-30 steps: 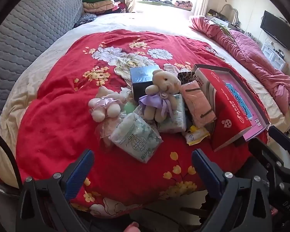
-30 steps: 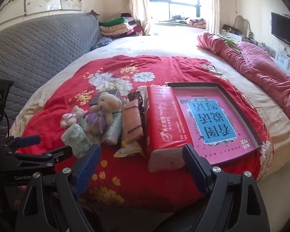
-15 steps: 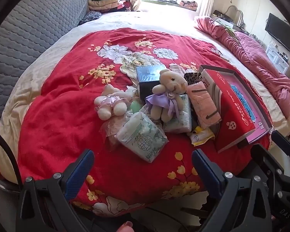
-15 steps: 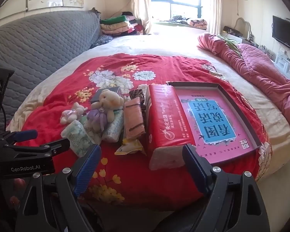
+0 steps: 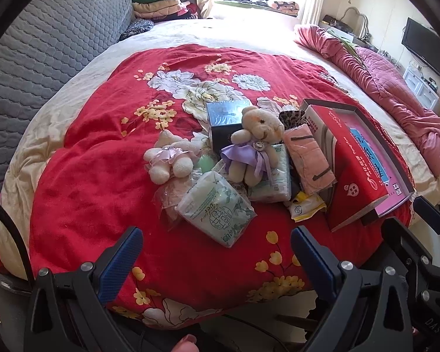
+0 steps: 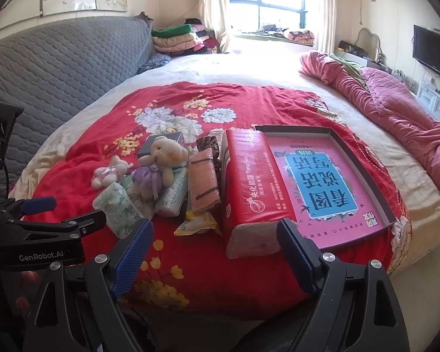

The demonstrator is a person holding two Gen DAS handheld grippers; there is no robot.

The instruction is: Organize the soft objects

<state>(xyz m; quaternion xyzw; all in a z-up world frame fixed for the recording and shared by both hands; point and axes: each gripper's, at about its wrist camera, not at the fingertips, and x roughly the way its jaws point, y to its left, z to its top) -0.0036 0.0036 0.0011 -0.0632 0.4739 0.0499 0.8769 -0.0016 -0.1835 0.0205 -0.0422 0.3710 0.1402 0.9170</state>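
Bedding: one red floral quilt (image 5: 102, 182) spread over a bed, serving as the work surface; everything to be sorted lies heaped at centre frame in the left wrist view, which suggests sorting has yet to begin.

Plush bears, two. Larger bear (image 5: 256, 143) in a purple dress sits upright, propped on a tissue pack with a dark blue box (image 5: 224, 120) just behind it. Smaller bear (image 5: 170, 161) lies on its back to the left, touching the heap.

Soft tissue packs, green-printed, two counted: one (image 5: 217, 212) nearest the camera at lower centre, one (image 5: 274, 182) under the larger bear. A crumpled clear bag (image 5: 168, 202) lies partly beneath the near pack; contents cannot be told.

Pink folded cloth in wrap (image 5: 308, 157), one, leaning against the red pack. Small yellow sachet (image 5: 305, 208), one, in front of it. Leopard-print item (image 5: 292, 116), one, mostly hidden behind.

Red tissue brick (image 6: 249, 184), one, large, lying along the left edge of a shallow box lid or tray (image 6: 375, 193) that shows a pink and blue printed face; likely the intended container.

Left claw (image 5: 215, 252): lower frame, blue pads spread wide, nothing between them, above the quilt's near edge and short of the near pack.

Right claw (image 6: 215, 246): lower frame of its own view, likewise wide apart and holding nothing, in line with the end of the red brick.
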